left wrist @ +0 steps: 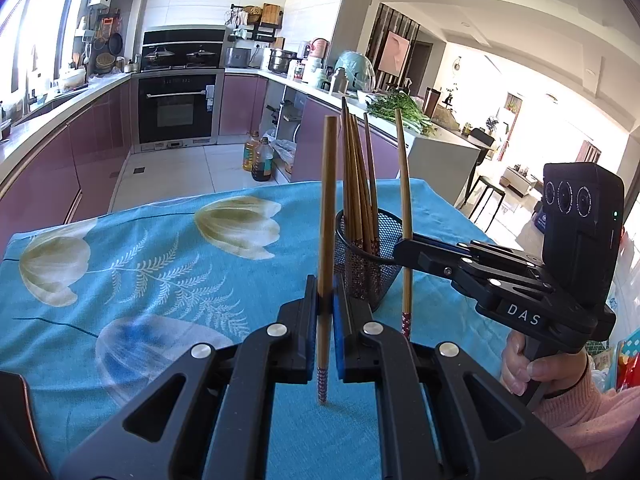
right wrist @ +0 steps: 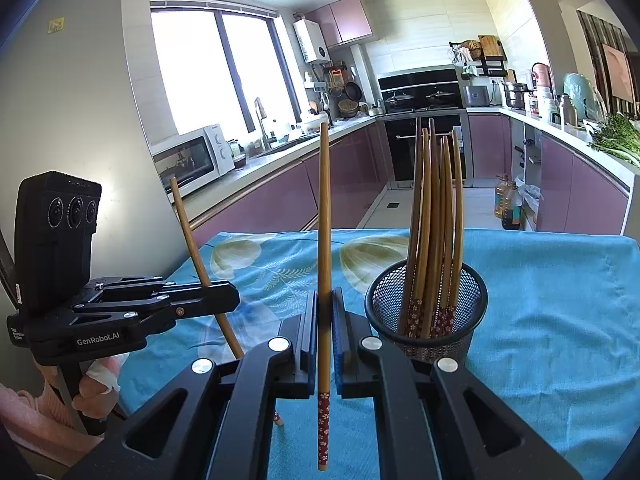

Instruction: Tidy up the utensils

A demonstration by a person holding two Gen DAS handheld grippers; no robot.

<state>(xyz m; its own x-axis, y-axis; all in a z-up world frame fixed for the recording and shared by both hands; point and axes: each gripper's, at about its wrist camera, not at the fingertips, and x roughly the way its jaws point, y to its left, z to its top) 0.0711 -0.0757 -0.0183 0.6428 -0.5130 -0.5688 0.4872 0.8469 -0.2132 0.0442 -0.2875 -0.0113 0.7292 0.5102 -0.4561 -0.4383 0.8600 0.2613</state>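
Both sets of jaws clamped shut, each on one long brown bamboo chopstick with a red flowered end. Left gripper [left wrist: 327, 308] held its chopstick [left wrist: 326, 216] nearly upright, patterned end down, hanging just clear of the blue flowered cloth [left wrist: 120, 264] on the desk. Right gripper [right wrist: 327, 340] pinched the other chopstick [right wrist: 324, 240] the same way, patterned end well below the jaws, bare end high above.

Black wire-mesh round holder [right wrist: 426, 300] stood just right of the right jaws and just beyond the left ones, already carrying a bundle of matching chopsticks [right wrist: 434, 220], patterned ends at the bottom.

Step in hand, by the look of it: dropping these two in with the rest. Best done one gripper at a time, lifting until the patterned tip cleared the mesh rim, then carrying it over the open part of the cup, away from the leaning bundle. Worth keeping the stick vertical and lowering deep before letting go; an early release risked a bounce off the rim or a tipped holder. Second gripper better held back, clear of the first.
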